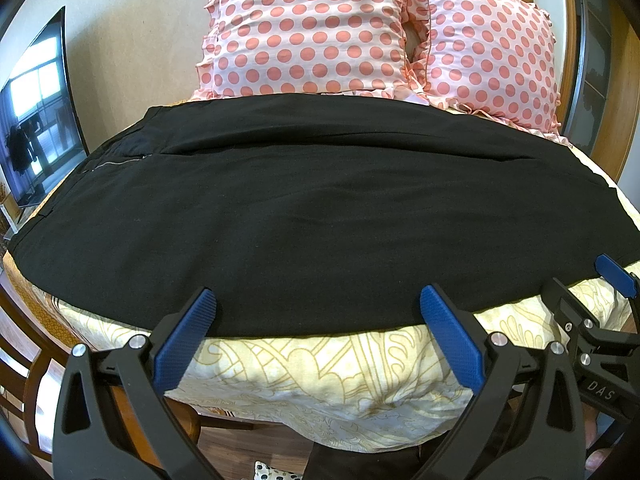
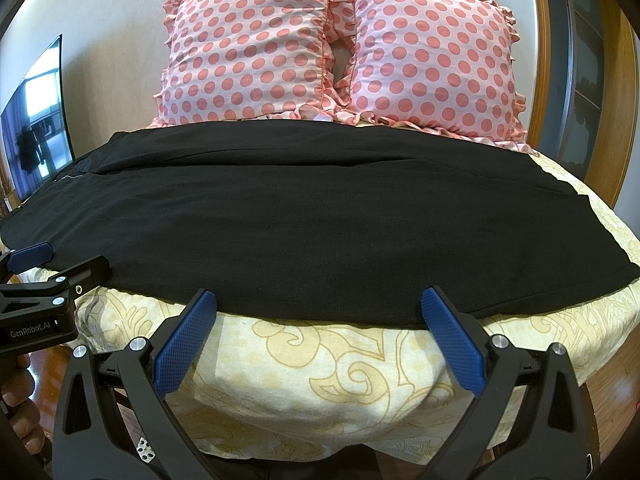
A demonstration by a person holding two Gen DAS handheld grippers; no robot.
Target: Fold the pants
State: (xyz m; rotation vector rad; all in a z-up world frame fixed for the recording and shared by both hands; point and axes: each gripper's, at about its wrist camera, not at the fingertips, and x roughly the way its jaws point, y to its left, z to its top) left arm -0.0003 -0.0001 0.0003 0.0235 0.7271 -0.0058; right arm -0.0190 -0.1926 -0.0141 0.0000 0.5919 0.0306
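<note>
Right now the black pants (image 1: 304,208) lie spread across the bed (image 1: 320,372), lengthwise from side to side, with the zipper and waist end (image 1: 120,160) toward the left by the dark television (image 1: 36,108), and the leg ends running off to the right. They look already doubled along their length, one leg laid on the other, since a long seam line runs across the far half; I judge that from the fold line only. Their near edge lies just short of the bed's front edge, which puts it within easy reach of someone standing at the foot.

Both tools hover at that near edge. The left gripper (image 1: 318,304) has its blue fingers (image 1: 188,336) spread wide, tips just at the hem of the cloth, holding nothing. The right gripper (image 2: 320,306) is likewise wide open and empty, poised at the same edge further toward the leg ends; its finger (image 1: 614,274) shows at the right border of the left view. Held side by side like this, they seem set to take the near edge at two places so the cloth lifts evenly.

Two pink spotted pillows (image 2: 248,52) stand against the wall behind, touching the far edge of the pants, so a fold carried that way has little room.
</note>
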